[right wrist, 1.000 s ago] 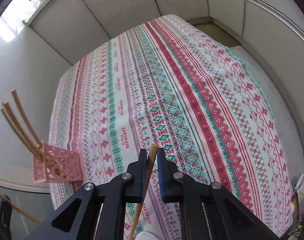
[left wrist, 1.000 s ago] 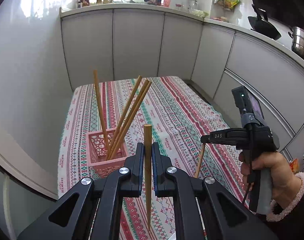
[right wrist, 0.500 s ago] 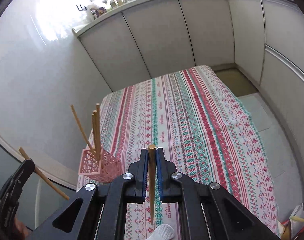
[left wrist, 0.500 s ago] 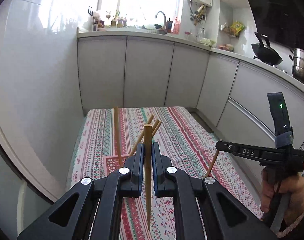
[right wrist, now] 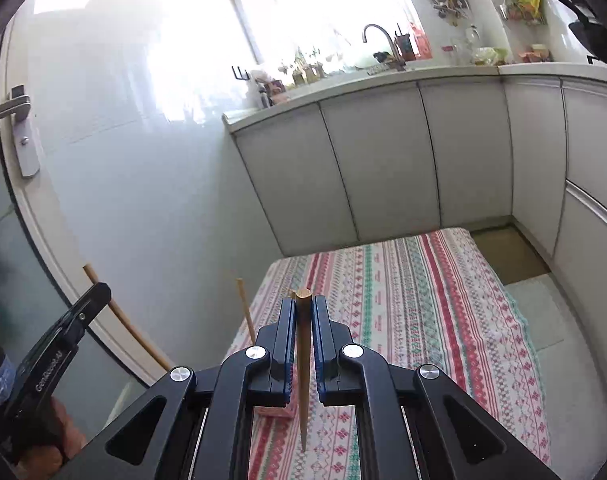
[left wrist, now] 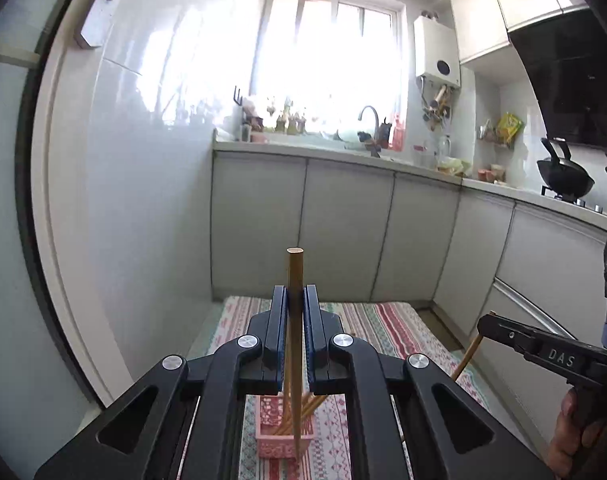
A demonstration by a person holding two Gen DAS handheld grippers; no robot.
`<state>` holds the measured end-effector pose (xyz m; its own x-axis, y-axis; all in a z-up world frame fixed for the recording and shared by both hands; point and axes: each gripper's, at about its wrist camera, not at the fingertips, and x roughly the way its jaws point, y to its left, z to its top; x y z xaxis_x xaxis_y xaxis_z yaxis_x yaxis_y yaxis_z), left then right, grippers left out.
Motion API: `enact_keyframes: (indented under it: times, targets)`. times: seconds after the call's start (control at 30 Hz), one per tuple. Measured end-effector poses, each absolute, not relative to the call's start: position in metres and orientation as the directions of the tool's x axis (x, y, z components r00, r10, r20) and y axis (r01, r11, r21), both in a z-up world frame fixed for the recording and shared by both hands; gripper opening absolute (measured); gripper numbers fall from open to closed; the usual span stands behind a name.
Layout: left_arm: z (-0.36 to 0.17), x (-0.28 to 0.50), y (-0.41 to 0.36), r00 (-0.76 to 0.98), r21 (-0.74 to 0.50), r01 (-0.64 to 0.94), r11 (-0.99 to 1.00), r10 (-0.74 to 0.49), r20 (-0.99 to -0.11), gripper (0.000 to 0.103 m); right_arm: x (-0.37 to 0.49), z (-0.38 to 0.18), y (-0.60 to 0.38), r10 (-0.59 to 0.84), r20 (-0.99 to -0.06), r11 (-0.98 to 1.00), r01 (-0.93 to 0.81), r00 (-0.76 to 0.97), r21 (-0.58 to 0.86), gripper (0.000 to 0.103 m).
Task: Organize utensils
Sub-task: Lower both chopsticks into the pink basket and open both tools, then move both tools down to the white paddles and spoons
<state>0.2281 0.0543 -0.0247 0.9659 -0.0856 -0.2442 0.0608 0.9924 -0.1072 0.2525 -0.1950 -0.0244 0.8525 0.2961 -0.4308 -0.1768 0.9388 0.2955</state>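
Nearest the left wrist camera, the left gripper (left wrist: 295, 300) has its jaws closed on a chopstick (left wrist: 294, 332), which stands upright between the blue pads with its blunt end well above the jaw tips and its thin end reaching down toward the pink basket (left wrist: 284, 438). That basket sits on the striped cloth (left wrist: 379, 328) over the surface, directly below the left gripper, and holds several more chopsticks (left wrist: 309, 410) leaning to one side. Off to the right in the same view, the right gripper (left wrist: 488, 321) is held by a hand (left wrist: 571, 436) and pinches a second chopstick (left wrist: 467, 356) that slants down from its jaws. From the right wrist camera, the right gripper's jaws are likewise closed on that chopstick, upright, its blunt end just above the jaw tips and its point hanging over the cloth. A corner of the basket shows just under the right gripper's frame, with one stick rising from behind the frame to the left. Further left, the left gripper appears in profile with its chopstick crossing the jaws at a slant. Beyond the surface stand grey cabinets (right wrist: 383, 168), then a counter with a faucet (right wrist: 377, 36) under a bright window (left wrist: 331, 60), and a wok (left wrist: 565, 176) at the right.
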Motion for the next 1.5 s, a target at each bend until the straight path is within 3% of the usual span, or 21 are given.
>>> enact_keyframes:
  times: [0.23,0.47,1.03,1.1,1.2,1.33,1.4,1.5]
  targets:
    - [-0.03,0.258,0.051,0.979,-0.054,0.022,0.998,-0.033,-0.201,0.008,0.26,-0.016,-0.176,0.333,-0.305,0.915,-0.229,0.892,0.331,0.008]
    - [-0.055,0.296,0.046,0.972,-0.001,0.023,1.0,-0.023,-0.236,0.008,0.282,-0.036,-0.16,0.338,-0.264,0.902,-0.231,0.903,0.365,0.008]
    - [-0.11,0.362,0.045,0.934,0.01,0.063,0.998,-0.055,-0.354,0.009,0.315,-0.099,-0.149,0.372,-0.423,0.905,-0.221,0.826,0.365,0.01]
    - [-0.112,0.364,0.043,0.919,0.009,0.072,0.997,-0.063,-0.388,0.009,0.314,-0.098,-0.152,0.384,-0.429,0.899,-0.224,0.817,0.377,0.018]
    - [-0.113,0.36,0.039,0.907,0.023,0.077,0.997,-0.061,-0.416,0.014,0.312,-0.094,-0.158,0.394,-0.44,0.894,-0.225,0.807,0.387,0.019]
    - [-0.11,0.347,0.035,0.893,0.028,0.079,0.996,-0.059,-0.446,0.035,0.305,-0.088,-0.17,0.399,-0.457,0.888,-0.212,0.795,0.408,0.025]
    - [-0.107,0.34,0.032,0.885,0.027,0.077,0.997,-0.056,-0.461,0.038,0.298,-0.084,-0.178,0.399,-0.451,0.886,-0.208,0.798,0.415,0.054]
    - [-0.104,0.329,0.029,0.871,0.034,0.069,0.997,-0.043,-0.489,0.043,0.29,-0.077,-0.19,0.394,-0.461,0.892,-0.209,0.795,0.402,0.059]
